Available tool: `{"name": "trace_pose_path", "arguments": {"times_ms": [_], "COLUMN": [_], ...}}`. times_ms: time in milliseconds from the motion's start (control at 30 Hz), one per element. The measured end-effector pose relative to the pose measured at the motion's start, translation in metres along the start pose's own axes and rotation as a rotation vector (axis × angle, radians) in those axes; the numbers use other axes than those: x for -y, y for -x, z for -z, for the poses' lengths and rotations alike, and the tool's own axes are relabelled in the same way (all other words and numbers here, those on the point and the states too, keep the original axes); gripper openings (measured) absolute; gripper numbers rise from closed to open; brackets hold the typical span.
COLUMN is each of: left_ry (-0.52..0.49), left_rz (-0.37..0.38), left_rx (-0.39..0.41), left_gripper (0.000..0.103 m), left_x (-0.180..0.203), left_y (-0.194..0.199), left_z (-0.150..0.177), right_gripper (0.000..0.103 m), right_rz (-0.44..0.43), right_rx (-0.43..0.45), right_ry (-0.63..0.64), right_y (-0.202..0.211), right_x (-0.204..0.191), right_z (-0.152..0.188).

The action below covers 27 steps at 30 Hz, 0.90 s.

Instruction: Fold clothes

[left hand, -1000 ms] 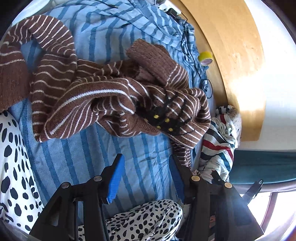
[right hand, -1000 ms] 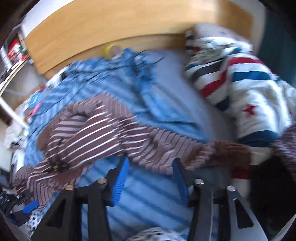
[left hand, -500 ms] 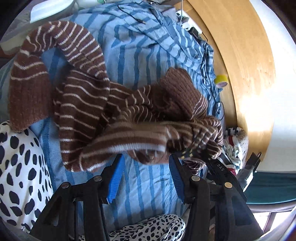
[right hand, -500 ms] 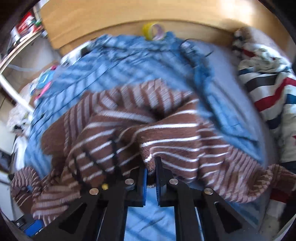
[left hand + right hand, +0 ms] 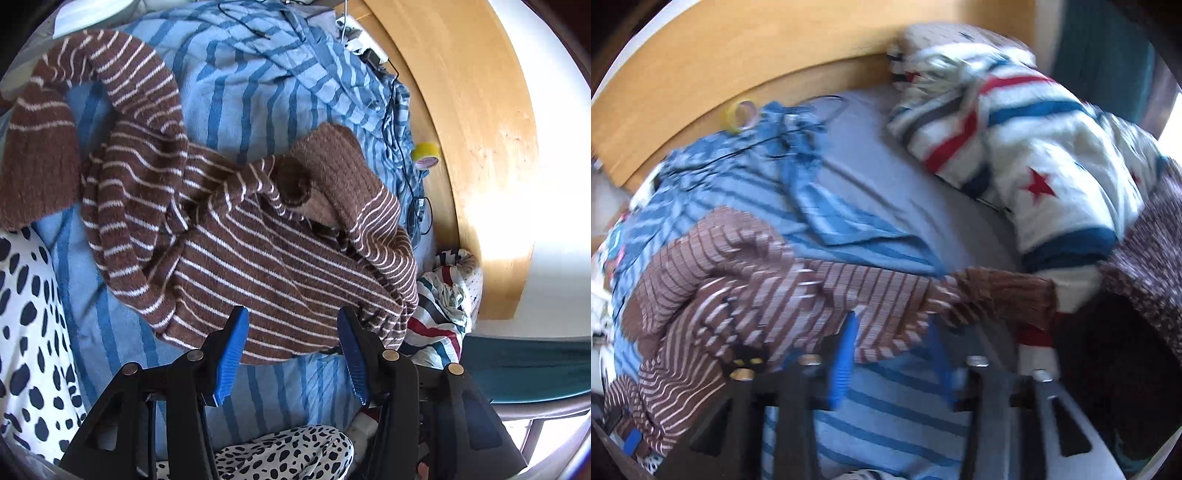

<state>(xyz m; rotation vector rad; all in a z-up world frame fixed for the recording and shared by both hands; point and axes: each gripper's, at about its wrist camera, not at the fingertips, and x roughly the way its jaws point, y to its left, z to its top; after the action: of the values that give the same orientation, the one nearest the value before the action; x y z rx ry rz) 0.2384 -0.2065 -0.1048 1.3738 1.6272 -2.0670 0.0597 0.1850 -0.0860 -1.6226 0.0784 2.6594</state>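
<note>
A brown sweater with thin white stripes (image 5: 258,258) lies crumpled on a blue striped blanket (image 5: 258,92), one sleeve curling up to the far left. My left gripper (image 5: 291,352) hovers open just over the sweater's near hem, and its blue pads (image 5: 231,350) touch nothing. In the blurred right wrist view the sweater (image 5: 757,288) stretches across the blanket, its cuff (image 5: 1004,295) reaching right. The jaws of my right gripper (image 5: 892,350) are opening. The edge of the sleeve lies between the tips, and the pads do not press on it.
A white garment with red and blue stripes and red stars (image 5: 1034,155) is bunched by the wooden headboard (image 5: 480,110). A yellow tape roll (image 5: 425,155) and a black cable (image 5: 406,177) lie at the blanket's edge. Spotted fabric (image 5: 29,314) lies left. A dark knit (image 5: 1152,258) lies right.
The right gripper closed on the sweater and pulled it over. It has since let go and swung right. In the left view the sweater body now lies flatter and nearer my fingers.
</note>
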Motion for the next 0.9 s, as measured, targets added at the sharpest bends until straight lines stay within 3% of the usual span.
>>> {"name": "trace_pose_path", "arguments": {"times_ms": [133, 200, 333, 367, 400, 433, 467, 567, 700, 800, 900], "left_ry": [-0.002, 0.012, 0.057, 0.065, 0.074, 0.079, 0.082, 0.075, 0.069, 0.069, 0.062], "left_rz": [-0.018, -0.025, -0.032, -0.036, -0.04, -0.042, -0.043, -0.039, -0.007, 0.034, 0.076], "left_rx": [0.006, 0.01, 0.024, 0.028, 0.033, 0.037, 0.041, 0.04, 0.026, 0.012, -0.008], "left_gripper": [0.051, 0.051, 0.051, 0.051, 0.051, 0.051, 0.051, 0.051, 0.051, 0.051, 0.051], "left_x": [-0.008, -0.016, -0.034, -0.037, -0.04, -0.042, -0.044, -0.046, -0.04, -0.026, -0.008], "left_y": [0.003, 0.004, 0.01, 0.012, 0.014, 0.016, 0.018, 0.022, 0.019, 0.012, 0.001], "left_z": [-0.004, -0.008, -0.017, -0.019, -0.021, -0.023, -0.025, -0.028, -0.028, -0.022, -0.016], "right_gripper": [0.053, 0.073, 0.076, 0.069, 0.044, 0.026, 0.006, 0.007, 0.007, 0.005, 0.001], "right_rz": [-0.102, -0.122, -0.006, 0.042, 0.089, 0.116, 0.122, 0.108, 0.206, 0.295, 0.379], "right_rx": [0.042, 0.084, 0.186, 0.201, 0.212, 0.217, 0.215, 0.249, 0.393, 0.38, 0.3], "right_ry": [0.323, 0.553, 0.943, 1.003, 1.034, 1.044, 1.018, 0.835, 0.61, 0.429, 0.275], "right_y": [0.001, 0.001, -0.021, -0.031, -0.039, -0.046, -0.05, -0.04, 0.01, 0.03, 0.029], "right_x": [-0.109, -0.176, -0.282, -0.299, -0.31, -0.315, -0.314, -0.289, -0.206, -0.126, -0.044], "right_z": [0.002, 0.015, 0.055, 0.062, 0.065, 0.064, 0.059, 0.026, -0.018, -0.044, -0.044]}}
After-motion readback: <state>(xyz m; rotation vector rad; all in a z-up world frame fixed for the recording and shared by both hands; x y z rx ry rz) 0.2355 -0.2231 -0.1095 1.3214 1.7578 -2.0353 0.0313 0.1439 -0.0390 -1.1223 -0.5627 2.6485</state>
